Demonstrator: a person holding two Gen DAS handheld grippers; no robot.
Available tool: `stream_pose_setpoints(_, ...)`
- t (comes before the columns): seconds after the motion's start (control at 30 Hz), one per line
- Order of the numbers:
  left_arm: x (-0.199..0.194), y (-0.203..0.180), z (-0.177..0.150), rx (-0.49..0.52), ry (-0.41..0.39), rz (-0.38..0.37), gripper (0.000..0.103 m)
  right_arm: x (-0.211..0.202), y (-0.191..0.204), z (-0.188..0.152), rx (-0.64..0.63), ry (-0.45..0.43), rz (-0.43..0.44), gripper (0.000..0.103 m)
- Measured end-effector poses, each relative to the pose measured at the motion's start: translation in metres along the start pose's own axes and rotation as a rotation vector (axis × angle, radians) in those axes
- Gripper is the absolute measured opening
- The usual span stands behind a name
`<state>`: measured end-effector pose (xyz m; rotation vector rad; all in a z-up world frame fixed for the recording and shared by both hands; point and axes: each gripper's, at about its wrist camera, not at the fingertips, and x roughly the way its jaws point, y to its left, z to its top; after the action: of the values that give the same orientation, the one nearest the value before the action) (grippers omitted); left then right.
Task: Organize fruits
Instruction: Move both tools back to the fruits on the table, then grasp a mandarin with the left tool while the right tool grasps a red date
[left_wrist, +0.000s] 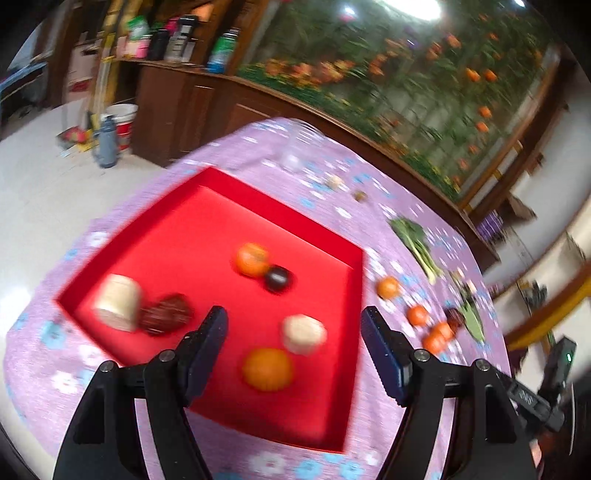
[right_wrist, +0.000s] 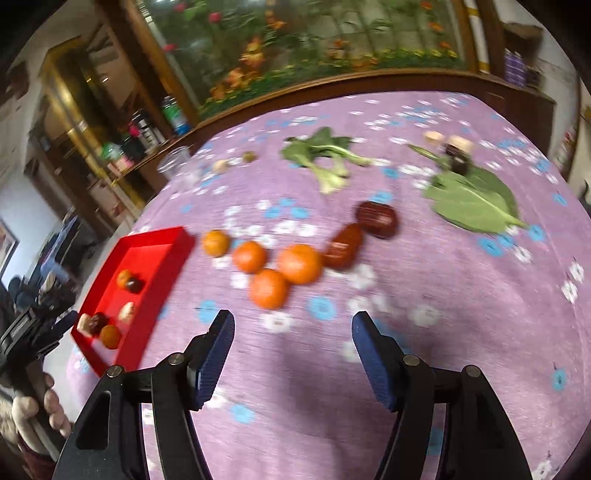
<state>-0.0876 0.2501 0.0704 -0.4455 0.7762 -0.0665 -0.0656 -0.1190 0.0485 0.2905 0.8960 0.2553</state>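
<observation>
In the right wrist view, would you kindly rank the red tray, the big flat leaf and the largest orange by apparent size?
1. red tray
2. big flat leaf
3. largest orange

Tray and leaf look fairly close in area, and fisheye distortion at the edges makes that order unsure; the orange is clearly smallest.

Matt red tray (left_wrist: 207, 206), woven floral cloth (right_wrist: 443, 295), ribbed blue claw pads (right_wrist: 218, 354), glossy dates (right_wrist: 376, 218)
</observation>
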Motion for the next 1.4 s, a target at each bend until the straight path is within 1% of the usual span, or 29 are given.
stream_pose_setpoints(0.17, 0.015, -0.047, -0.012, 0.118, 0.052, -0.043, 0.073, 0.001, -0.027, -0.002, 0.053, -0.002, 0.015, 0.071)
stream_pose_setpoints(0.3, 0.029, -0.083, -0.026, 0.216, 0.095, -0.08, 0.073, 0.007, -0.037, 0.001, 0.065, -0.005, 0.026, 0.071)
stream_pose_setpoints(0.47, 0.048, -0.115, -0.044, 0.304, 0.156, -0.11, 0.073, 0.009, -0.048, 0.007, 0.077, -0.009, 0.035, 0.071)
stream_pose_setpoints(0.67, 0.073, -0.133, -0.05, 0.339, 0.21, -0.118, 0.073, 0.015, -0.053, 0.022, 0.083, -0.009, 0.034, 0.071)
stream_pose_setpoints(0.77, 0.085, -0.139, -0.047, 0.35, 0.217, -0.108, 0.073, 0.023, -0.055, 0.032, 0.082, -0.001, 0.02, 0.071)
stream_pose_setpoints(0.87, 0.097, -0.148, -0.044, 0.368, 0.219, -0.113, 0.073, 0.036, -0.056, 0.04, 0.099, 0.018, 0.032, 0.071)
stream_pose_setpoints(1.0, 0.112, -0.164, -0.044, 0.415, 0.22, -0.137, 0.073, 0.053, -0.047, 0.047, 0.091, 0.039, 0.034, 0.071)
stream_pose_setpoints(1.03, 0.115, -0.169, -0.045, 0.429, 0.217, -0.142, 0.072, 0.057, -0.044, 0.049, 0.086, 0.04, 0.027, 0.069)
stream_pose_setpoints(1.07, 0.117, -0.173, -0.045, 0.444, 0.211, -0.146, 0.07, 0.06, -0.041, 0.05, 0.083, 0.038, 0.022, 0.068)
stream_pose_setpoints(1.1, 0.121, -0.178, -0.045, 0.46, 0.208, -0.153, 0.066, 0.063, -0.038, 0.052, 0.079, 0.038, 0.018, 0.063)
stream_pose_setpoints(1.13, 0.126, -0.182, -0.045, 0.477, 0.212, -0.158, 0.065, 0.065, -0.036, 0.054, 0.074, 0.037, 0.009, 0.06)
stream_pose_setpoints(1.27, 0.144, -0.194, -0.048, 0.516, 0.25, -0.168, 0.052, 0.076, -0.033, 0.059, 0.071, 0.045, -0.035, 0.052)
stream_pose_setpoints(1.33, 0.151, -0.198, -0.052, 0.527, 0.266, -0.166, 0.051, 0.081, -0.035, 0.059, 0.08, 0.055, -0.037, 0.047)
stream_pose_setpoints(1.4, 0.159, -0.201, -0.056, 0.536, 0.281, -0.158, 0.051, 0.082, -0.036, 0.059, 0.079, 0.052, -0.042, 0.046)
